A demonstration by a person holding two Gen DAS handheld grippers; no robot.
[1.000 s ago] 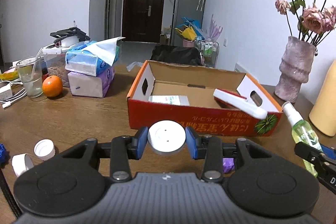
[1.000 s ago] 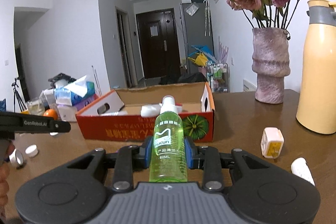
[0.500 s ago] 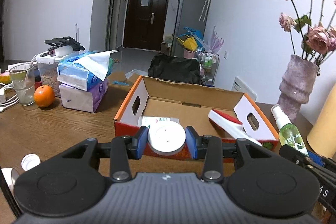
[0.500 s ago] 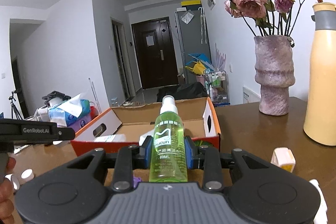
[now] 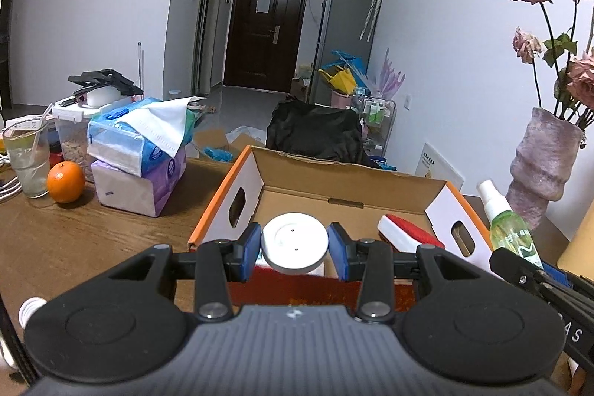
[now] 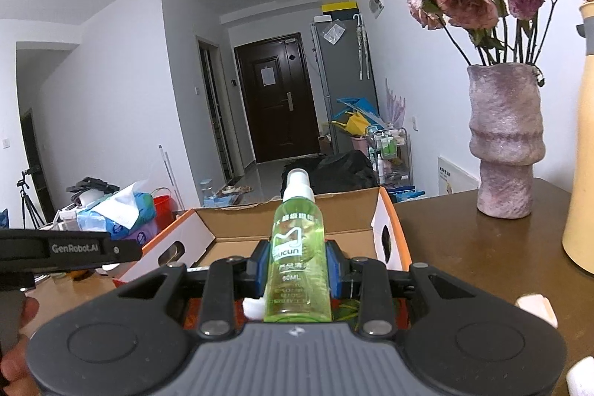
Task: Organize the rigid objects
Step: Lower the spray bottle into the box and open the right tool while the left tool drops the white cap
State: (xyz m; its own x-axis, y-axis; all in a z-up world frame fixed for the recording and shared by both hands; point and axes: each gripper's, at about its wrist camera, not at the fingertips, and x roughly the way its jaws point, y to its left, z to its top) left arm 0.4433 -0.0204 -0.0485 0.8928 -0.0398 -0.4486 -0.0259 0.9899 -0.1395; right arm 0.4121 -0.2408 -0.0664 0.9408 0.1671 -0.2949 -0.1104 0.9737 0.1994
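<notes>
My left fingers (image 5: 295, 249) clamp a white round lid (image 5: 294, 244), held over the near wall of the open cardboard box (image 5: 345, 203) on the wooden table (image 5: 74, 240). My right fingers (image 6: 297, 270) grip a green spray bottle (image 6: 299, 258) upright, also at the box's near edge. Only the left view shows the red-and-white brush (image 5: 408, 234) lying inside the box, plus the orange (image 5: 65, 181) and tissue packs (image 5: 139, 154) far left. Only the right view shows the yellow flask (image 6: 583, 154) beside the flower vase (image 6: 506, 140).
</notes>
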